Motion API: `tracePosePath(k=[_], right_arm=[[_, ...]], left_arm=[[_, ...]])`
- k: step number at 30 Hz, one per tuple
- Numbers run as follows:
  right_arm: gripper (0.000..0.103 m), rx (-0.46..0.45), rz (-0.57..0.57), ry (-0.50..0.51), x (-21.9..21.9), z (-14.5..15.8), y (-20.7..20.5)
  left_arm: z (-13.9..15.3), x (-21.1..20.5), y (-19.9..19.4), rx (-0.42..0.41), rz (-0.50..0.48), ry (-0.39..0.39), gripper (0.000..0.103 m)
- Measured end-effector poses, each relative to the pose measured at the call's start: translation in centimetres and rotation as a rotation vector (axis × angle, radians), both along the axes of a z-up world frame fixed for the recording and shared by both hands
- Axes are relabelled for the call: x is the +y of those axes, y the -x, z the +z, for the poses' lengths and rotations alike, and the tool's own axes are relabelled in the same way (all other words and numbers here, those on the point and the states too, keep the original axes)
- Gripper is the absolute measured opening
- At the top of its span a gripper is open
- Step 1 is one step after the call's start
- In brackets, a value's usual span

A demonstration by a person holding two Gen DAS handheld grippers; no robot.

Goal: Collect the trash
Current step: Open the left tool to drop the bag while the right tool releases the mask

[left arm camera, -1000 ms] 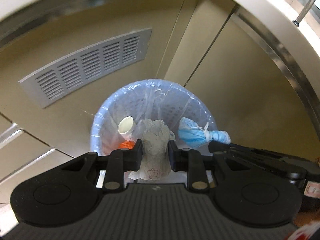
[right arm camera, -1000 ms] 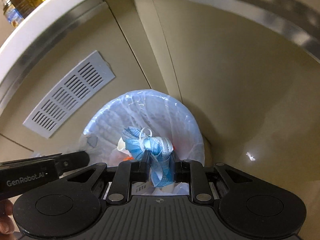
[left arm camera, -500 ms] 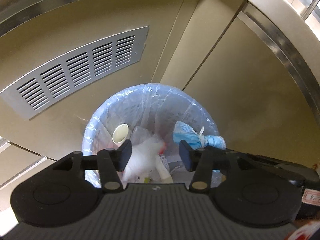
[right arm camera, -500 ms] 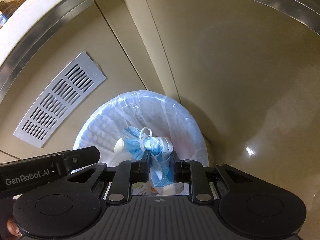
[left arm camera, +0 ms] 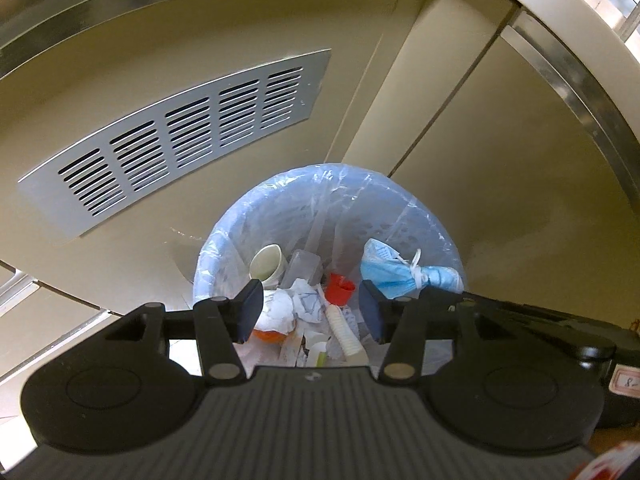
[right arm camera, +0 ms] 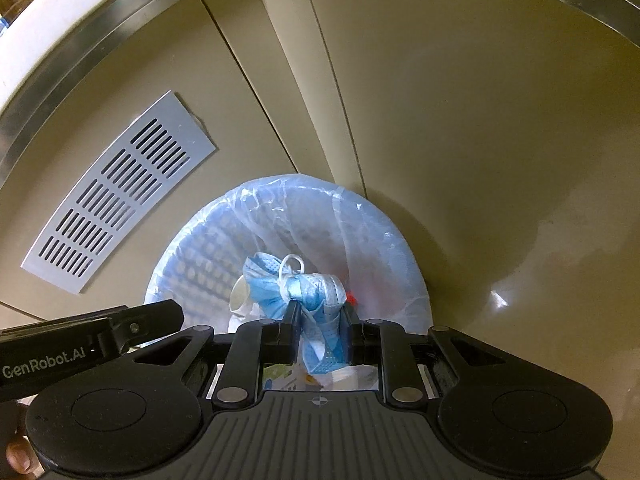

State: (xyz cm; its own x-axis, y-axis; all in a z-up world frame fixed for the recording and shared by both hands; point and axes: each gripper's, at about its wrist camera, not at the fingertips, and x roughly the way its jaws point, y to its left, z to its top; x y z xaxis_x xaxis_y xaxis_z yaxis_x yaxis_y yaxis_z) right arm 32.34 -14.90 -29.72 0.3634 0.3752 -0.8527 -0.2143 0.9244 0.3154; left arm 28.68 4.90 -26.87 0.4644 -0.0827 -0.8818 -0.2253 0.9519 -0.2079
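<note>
The right gripper (right arm camera: 319,334) is pinching a crumpled blue face mask (right arm camera: 296,292) above the lined bin (right arm camera: 404,248). The left gripper (left arm camera: 311,310) is standing spread and empty over the rubbish. The mask looks light, soft and floppy; gripping its bunched middle is probably holding it best.

The bin (left arm camera: 224,240) mouth lies open from above, hemmed behind by cabinet doors (left arm camera: 500,152) and the vent panel (left arm camera: 180,132).
</note>
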Motion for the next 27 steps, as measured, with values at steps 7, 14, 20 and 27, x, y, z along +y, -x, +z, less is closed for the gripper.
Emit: tracePosePath(k=[7,14,20,27], right_arm=[[0.021,-0.010,-0.008,-0.014,0.3,0.1,0.1],[0.062,-0.016,-0.043,-0.039,0.1,0.2,-0.1],[0.062,0.003,-0.017,-0.033,-0.4,0.3,0.0],[0.066,0.019,0.033,-0.007,-0.8,0.5,0.5]], left_arm=[[0.1,0.5,0.3,-0.001,0.011,-0.001,0.048],[0.6,0.6,0.7,-0.002,0.031,-0.003,0.048],[0.9,0.6,1.4,0.001,0.049,-0.008,0.048],[1.9,-0.1,2.2,-0.001,0.060,-0.020,0.048]])
